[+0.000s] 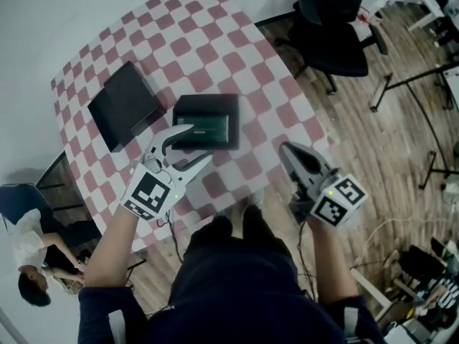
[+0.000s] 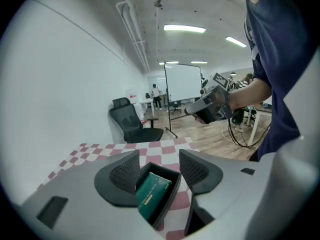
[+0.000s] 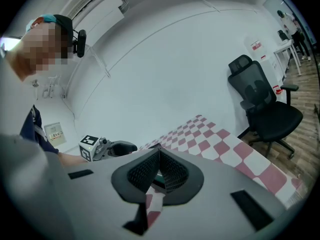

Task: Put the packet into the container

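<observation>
A black open container [image 1: 231, 104] sits on the checkered table [image 1: 215, 41], and a green packet [image 1: 208, 127] lies inside it. My left gripper [image 1: 196, 145] hovers at the container's near edge, open, with nothing between its pads. In the left gripper view the green packet [image 2: 152, 194] rests in the container [image 2: 171, 198], seen beyond the spread left gripper [image 2: 159, 171]. My right gripper [image 1: 289, 151] is shut and empty off the table's near right edge. In the right gripper view the right gripper [image 3: 159, 173] has its pads closed together.
A black flat box [image 1: 123, 104] lies on the table left of the container. A black office chair [image 1: 333, 27] stands on the wooden floor at the right. A seated person [image 1: 32, 260] is at lower left. The right gripper [image 2: 207, 106] and the left gripper [image 3: 107, 148] each show in the other's view.
</observation>
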A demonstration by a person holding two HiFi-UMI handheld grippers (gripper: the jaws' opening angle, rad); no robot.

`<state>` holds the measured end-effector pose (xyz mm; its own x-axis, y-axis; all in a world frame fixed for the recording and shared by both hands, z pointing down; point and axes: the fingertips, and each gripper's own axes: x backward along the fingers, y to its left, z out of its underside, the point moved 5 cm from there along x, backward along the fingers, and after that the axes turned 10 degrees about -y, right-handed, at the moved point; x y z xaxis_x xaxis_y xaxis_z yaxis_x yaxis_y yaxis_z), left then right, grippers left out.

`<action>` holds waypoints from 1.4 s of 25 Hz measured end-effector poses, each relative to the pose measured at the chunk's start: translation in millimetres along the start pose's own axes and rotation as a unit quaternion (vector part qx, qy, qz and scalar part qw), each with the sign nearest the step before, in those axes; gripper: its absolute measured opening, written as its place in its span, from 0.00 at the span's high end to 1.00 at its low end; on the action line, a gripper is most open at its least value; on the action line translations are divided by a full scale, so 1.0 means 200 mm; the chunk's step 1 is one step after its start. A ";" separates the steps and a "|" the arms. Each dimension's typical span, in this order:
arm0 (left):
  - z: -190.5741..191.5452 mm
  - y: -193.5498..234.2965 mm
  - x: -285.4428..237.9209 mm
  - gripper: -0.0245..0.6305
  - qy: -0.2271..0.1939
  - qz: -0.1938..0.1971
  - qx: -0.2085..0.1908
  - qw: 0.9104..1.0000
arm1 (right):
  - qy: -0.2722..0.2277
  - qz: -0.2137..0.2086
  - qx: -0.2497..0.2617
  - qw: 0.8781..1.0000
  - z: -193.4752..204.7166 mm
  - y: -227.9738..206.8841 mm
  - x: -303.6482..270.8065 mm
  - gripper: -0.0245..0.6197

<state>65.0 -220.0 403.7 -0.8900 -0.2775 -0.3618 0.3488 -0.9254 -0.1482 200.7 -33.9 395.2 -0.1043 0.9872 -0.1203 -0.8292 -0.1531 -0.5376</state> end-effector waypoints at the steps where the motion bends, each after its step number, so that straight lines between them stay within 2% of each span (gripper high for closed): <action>1: -0.02 -0.02 0.02 0.57 -0.012 -0.012 0.009 1.000 | -0.002 -0.004 0.004 1.000 -0.02 0.02 0.00 0.94; 5: -0.07 -0.08 0.09 0.69 -0.051 -0.056 0.063 0.995 | -0.010 -0.015 0.015 1.000 -0.06 0.08 0.02 0.94; 7: -0.09 -0.11 0.12 0.74 -0.066 -0.075 0.093 0.991 | -0.016 -0.020 0.018 1.000 -0.08 0.10 0.03 0.94; 11: -0.14 -0.14 0.18 0.82 -0.103 -0.105 0.129 0.981 | -0.023 -0.031 0.026 0.999 -0.11 0.17 0.04 0.94; 18: -0.14 -0.19 0.29 0.88 -0.134 -0.134 0.174 0.966 | -0.032 -0.050 0.044 0.997 -0.15 0.27 0.07 0.94; 21: -0.13 -0.20 0.33 0.89 -0.138 -0.141 0.180 0.964 | -0.031 -0.053 0.048 0.997 -0.15 0.31 0.06 0.94; 35: -0.15 -0.26 0.35 0.92 -0.143 -0.121 0.171 0.967 | -0.024 -0.069 0.070 0.995 -0.13 0.40 0.05 0.94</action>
<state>-5.6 -184.2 357.9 -0.9954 -0.0561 -0.0775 0.0454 -0.9900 0.1338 147.3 -38.0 328.4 -0.0071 0.9999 -0.0112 -0.9056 -0.0112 -0.4240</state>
